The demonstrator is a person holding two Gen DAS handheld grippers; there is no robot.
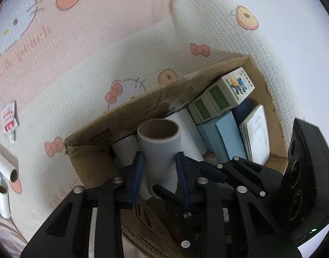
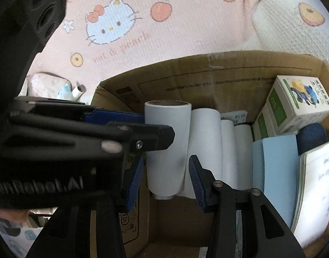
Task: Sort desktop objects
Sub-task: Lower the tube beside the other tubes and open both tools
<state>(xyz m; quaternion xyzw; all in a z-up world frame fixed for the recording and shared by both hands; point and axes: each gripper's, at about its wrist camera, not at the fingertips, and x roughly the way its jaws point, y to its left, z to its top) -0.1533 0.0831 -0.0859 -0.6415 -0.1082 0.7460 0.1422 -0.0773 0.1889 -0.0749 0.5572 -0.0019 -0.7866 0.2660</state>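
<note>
The pale grey paper roll with a cardboard core (image 1: pixel 159 150), clamped by the left gripper (image 1: pixel 159 172) at frame centre, should be lowered upright beside the white rolls (image 2: pixel 205 148) inside the brown cardboard box (image 2: pixel 207 75), while the right gripper (image 2: pixel 164 178) waits with jaws apart, holding nothing.

The lower end of the grey roll (image 1: pixel 159 150) is hidden behind the blue fingers (image 1: pixel 136 173) of the left gripper (image 1: pixel 159 167). In the cardboard box (image 2: pixel 207 73), the white rolls (image 2: pixel 205 150) are partly covered by it. The print on the notebook (image 2: pixel 319 176) (cut off at the right edge) is too blurred to read. A red-and-white packet (image 1: pixel 9 118), far left, carries unreadable text.
</note>
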